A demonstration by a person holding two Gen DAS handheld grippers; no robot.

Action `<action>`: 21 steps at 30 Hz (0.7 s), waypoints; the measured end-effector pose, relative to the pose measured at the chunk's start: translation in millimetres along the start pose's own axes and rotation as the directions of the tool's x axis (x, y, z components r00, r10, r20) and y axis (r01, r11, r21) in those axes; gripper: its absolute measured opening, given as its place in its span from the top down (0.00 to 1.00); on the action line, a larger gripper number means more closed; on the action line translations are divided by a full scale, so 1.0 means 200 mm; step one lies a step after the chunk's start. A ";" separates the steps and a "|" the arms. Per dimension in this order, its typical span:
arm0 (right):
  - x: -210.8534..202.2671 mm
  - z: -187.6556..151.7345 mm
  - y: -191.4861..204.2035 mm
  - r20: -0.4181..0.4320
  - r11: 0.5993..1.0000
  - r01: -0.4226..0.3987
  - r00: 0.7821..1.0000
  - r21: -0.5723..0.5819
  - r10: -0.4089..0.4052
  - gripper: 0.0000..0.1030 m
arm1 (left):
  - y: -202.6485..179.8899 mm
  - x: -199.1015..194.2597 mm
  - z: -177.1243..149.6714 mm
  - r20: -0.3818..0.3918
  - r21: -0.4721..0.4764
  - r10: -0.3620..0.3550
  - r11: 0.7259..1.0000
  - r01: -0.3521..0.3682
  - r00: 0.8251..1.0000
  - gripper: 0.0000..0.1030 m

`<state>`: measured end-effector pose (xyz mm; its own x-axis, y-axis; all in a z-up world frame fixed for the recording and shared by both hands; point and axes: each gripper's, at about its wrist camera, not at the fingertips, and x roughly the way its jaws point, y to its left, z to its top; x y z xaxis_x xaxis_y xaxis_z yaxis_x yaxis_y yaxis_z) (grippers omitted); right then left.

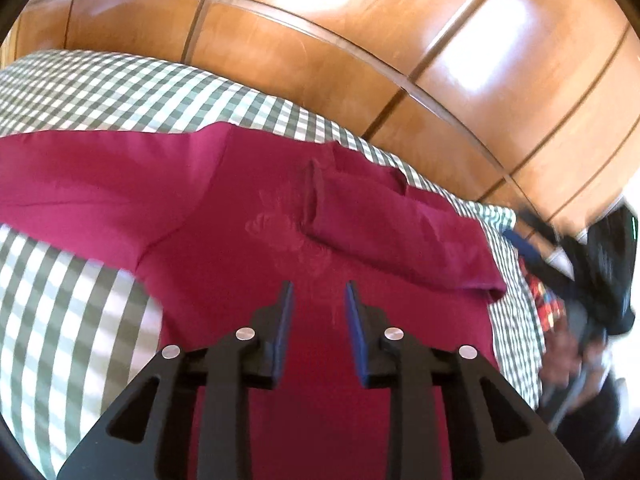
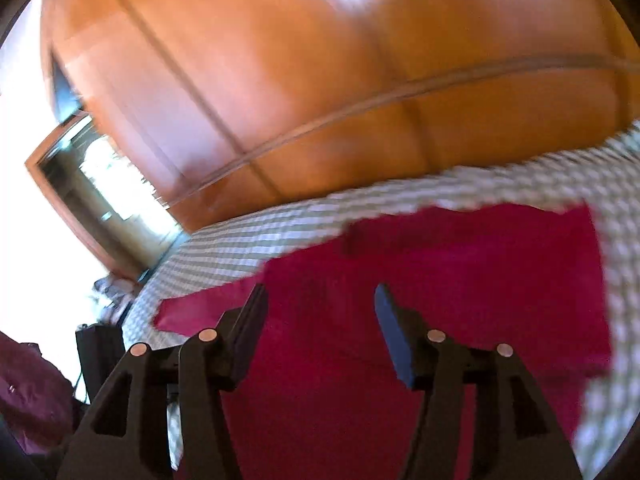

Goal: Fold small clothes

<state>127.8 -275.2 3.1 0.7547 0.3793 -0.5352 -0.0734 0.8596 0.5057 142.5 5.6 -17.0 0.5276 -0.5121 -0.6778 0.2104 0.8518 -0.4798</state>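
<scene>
1. Maroon shirt [image 1: 224, 216] was spread flat on the bed [image 1: 80, 92], checked green-and-white cover under it, taking up most of the middle.
2. Left gripper [image 1: 319, 296] hung just above the shirt's body with its jaws a little apart, nothing between the blue pads, no cloth pinched.
3. Right gripper [image 2: 320, 300] had its jaws spread wider, also empty, hovering over the same maroon cloth. That view was pretty blurry, so I couldn't tell how close the tips were to the fabric.
4. Just past the left jaws, one sleeve [image 1: 384, 224] was already folded in across the chest, its cuff end near a faint print. The other sleeve ran out toward the left edge of the bed, still unfolded.
5. Far edge of the bed butted up near a glossy wooden wardrobe [image 1: 360, 52]. Some dark and coloured stuff sat off the right edge, too smeared to name.
6. Handling guess: thin, light, floppy knit, zero stiffness, so it'll sag and wrinkle if grabbed mid-panel. I'd pinch at hems, the cuff or shoulder seam, where the layers are thicker, and drag low so the cover doesn't bunch.
</scene>
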 end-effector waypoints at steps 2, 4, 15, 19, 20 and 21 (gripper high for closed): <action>-0.10 -0.07 -0.11 0.005 0.997 0.074 0.997 0.032 -0.074 0.44 | 0.00 0.08 0.06 -0.010 -0.006 -0.004 1.000 0.004 1.000 0.76; -0.21 -0.15 -0.29 -0.004 0.982 0.169 0.985 0.089 -0.170 0.43 | 0.00 0.18 0.12 -0.025 -0.002 0.008 1.000 -0.009 1.000 0.76; -0.15 -0.24 -0.61 -0.075 0.914 0.374 0.927 0.158 -0.367 0.42 | -0.04 0.56 0.29 -0.082 -0.024 0.023 0.999 -0.025 0.996 0.96; -0.07 -0.14 -0.62 -0.011 0.905 0.381 0.922 0.191 -0.386 0.44 | -0.07 0.36 0.32 0.019 -0.007 -0.043 0.999 0.044 0.999 0.96; -0.06 -0.13 -0.61 -0.005 0.909 0.369 0.927 0.193 -0.375 0.45 | -0.06 0.29 0.32 0.044 -0.008 -0.057 0.998 0.057 0.997 0.96; -0.06 -0.13 -0.60 -0.005 0.914 0.364 0.929 0.178 -0.369 0.45 | -0.04 0.22 0.30 0.071 -0.004 -0.056 0.998 0.056 0.996 0.96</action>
<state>110.6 -374.4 -69.4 0.7255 0.0367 -0.6872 0.3238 0.8630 0.3879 213.8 -16.7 -10.0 0.5721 -0.5497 -0.6087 0.2362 0.8212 -0.5196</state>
